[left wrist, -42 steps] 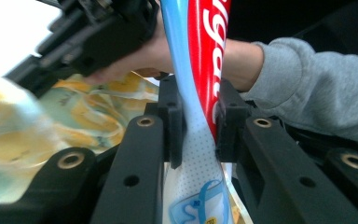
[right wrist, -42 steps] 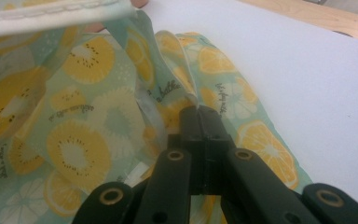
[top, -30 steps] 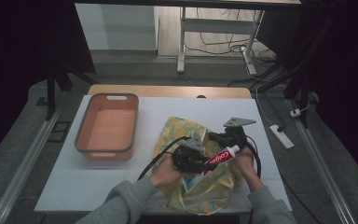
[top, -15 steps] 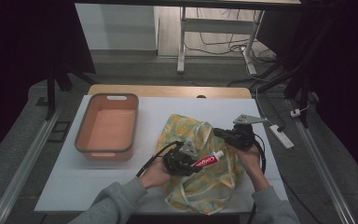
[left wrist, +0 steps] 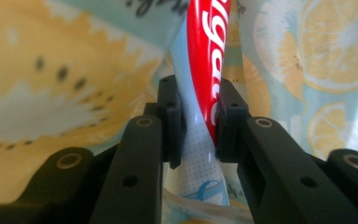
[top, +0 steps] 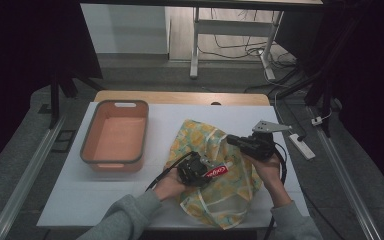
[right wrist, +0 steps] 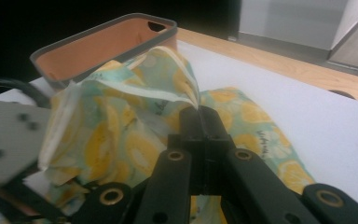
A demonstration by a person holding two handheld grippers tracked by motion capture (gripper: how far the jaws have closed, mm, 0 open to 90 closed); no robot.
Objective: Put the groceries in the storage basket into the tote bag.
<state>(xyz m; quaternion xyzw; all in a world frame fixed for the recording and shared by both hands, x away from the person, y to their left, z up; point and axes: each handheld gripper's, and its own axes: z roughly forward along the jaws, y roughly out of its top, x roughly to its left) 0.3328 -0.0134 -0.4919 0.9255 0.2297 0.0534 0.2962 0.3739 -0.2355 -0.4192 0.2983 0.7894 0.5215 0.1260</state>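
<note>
A lemon-print cloth bag [top: 215,175] lies on the white table near its front edge. My left gripper [top: 202,170] is shut on a red and white toothpaste tube [top: 216,171], whose far end points over the bag. In the left gripper view the tube [left wrist: 204,74] stands between the two pads [left wrist: 171,119], with the bag's fabric [left wrist: 60,79] close behind it. My right gripper [top: 232,141] is shut on the bag's top edge and holds it lifted off the table. The right gripper view shows the pinched edge [right wrist: 186,88] rising from the closed jaws.
An orange tub [top: 115,136] with a grey rim stands at the left of the table, also seen in the right gripper view [right wrist: 98,46]. A wooden strip [top: 180,97] borders the table's far side. A white power strip [top: 301,146] lies off the right edge.
My left gripper has sunk with the tube toward the bag. My right gripper has risen and moved right, pulling the bag's edge up.
</note>
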